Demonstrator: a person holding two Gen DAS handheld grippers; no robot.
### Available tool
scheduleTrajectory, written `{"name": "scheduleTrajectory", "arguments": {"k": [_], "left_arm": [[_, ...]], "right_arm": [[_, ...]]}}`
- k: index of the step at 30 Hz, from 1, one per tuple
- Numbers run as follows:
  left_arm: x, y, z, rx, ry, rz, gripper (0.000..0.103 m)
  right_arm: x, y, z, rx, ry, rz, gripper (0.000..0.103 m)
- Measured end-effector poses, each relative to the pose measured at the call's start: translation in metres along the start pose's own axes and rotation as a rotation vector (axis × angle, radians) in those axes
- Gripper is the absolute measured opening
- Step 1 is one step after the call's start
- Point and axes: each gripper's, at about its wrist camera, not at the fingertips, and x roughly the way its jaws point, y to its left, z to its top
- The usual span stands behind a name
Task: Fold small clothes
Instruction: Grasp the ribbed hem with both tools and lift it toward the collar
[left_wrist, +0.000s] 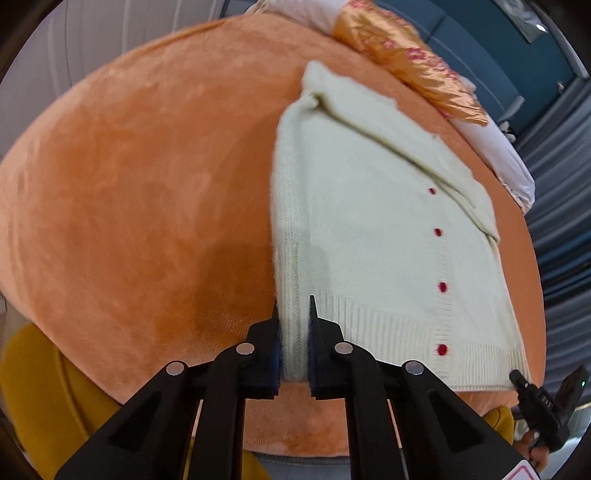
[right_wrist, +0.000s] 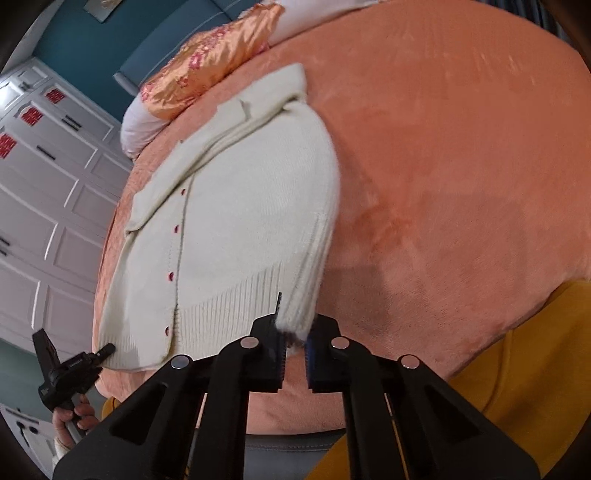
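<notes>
A cream knit cardigan (left_wrist: 369, 236) with several red buttons lies on an orange plush blanket (left_wrist: 129, 203); its sleeves are folded across the upper body. My left gripper (left_wrist: 293, 325) is shut on the cardigan's left hem corner, the knit pinched between its blue pads. In the right wrist view the cardigan (right_wrist: 240, 206) lies left of centre. My right gripper (right_wrist: 295, 332) is shut on the cardigan's right hem edge, lifted a little off the blanket (right_wrist: 461, 166). The other gripper shows at the hem's far corner in each view, lower right in the left wrist view (left_wrist: 515, 376) and lower left in the right wrist view (right_wrist: 109, 348).
An orange satin cushion (left_wrist: 413, 62) and a white pillow (left_wrist: 509, 162) lie beyond the cardigan. White cabinet doors (right_wrist: 48, 184) stand at the left in the right wrist view. Mustard-yellow fabric (right_wrist: 524, 369) hangs below the blanket's near edge.
</notes>
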Motion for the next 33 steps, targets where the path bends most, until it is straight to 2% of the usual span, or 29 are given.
{"name": "scheduleTrajectory", "arguments": {"k": [3,8,11,14,16,19,21,23,25,29,31,33], "left_arm": [[-0.020,-0.005,-0.004,0.038,-0.025,0.002,0.007],[-0.044,-0.005,-0.027,0.139,0.016,0.035,0.007],[-0.060,-0.002,-0.058,0.224,0.076,0.073,0.007],[-0.077,0.003,-0.101,0.325,0.188,0.119,0.006],[-0.089,0.004,-0.136,0.379,0.273,0.137,0.006],[-0.109,0.005,-0.164,0.376,0.320,0.121,0.006],[-0.120,0.003,-0.171,0.354,0.309,0.107,0.006],[-0.127,0.002,-0.163,0.314,0.281,0.083,0.006],[-0.131,-0.005,-0.136,0.277,0.219,0.039,0.006],[-0.125,-0.036,-0.053,0.270,-0.011,-0.030,0.006],[-0.117,-0.050,-0.022,0.274,-0.106,-0.031,0.006],[-0.097,-0.056,0.019,0.253,-0.193,-0.029,0.006]], "right_arm": [[-0.012,0.009,-0.005,-0.066,-0.009,-0.016,0.005],[-0.032,0.010,-0.027,-0.185,0.070,-0.061,0.005],[-0.049,0.006,-0.057,-0.280,0.166,-0.090,0.005],[-0.072,0.007,-0.092,-0.382,0.255,-0.130,0.005],[-0.090,0.006,-0.112,-0.402,0.305,-0.129,0.005],[-0.116,0.004,-0.137,-0.395,0.359,-0.118,0.005],[-0.128,0.004,-0.145,-0.365,0.376,-0.103,0.005],[-0.134,0.008,-0.142,-0.344,0.361,-0.081,0.005],[-0.134,0.015,-0.119,-0.337,0.312,-0.042,0.005],[-0.122,0.035,-0.038,-0.331,0.072,-0.004,0.005],[-0.102,0.041,0.004,-0.307,-0.033,-0.001,0.005],[-0.077,0.047,0.041,-0.281,-0.087,-0.001,0.005]]}}
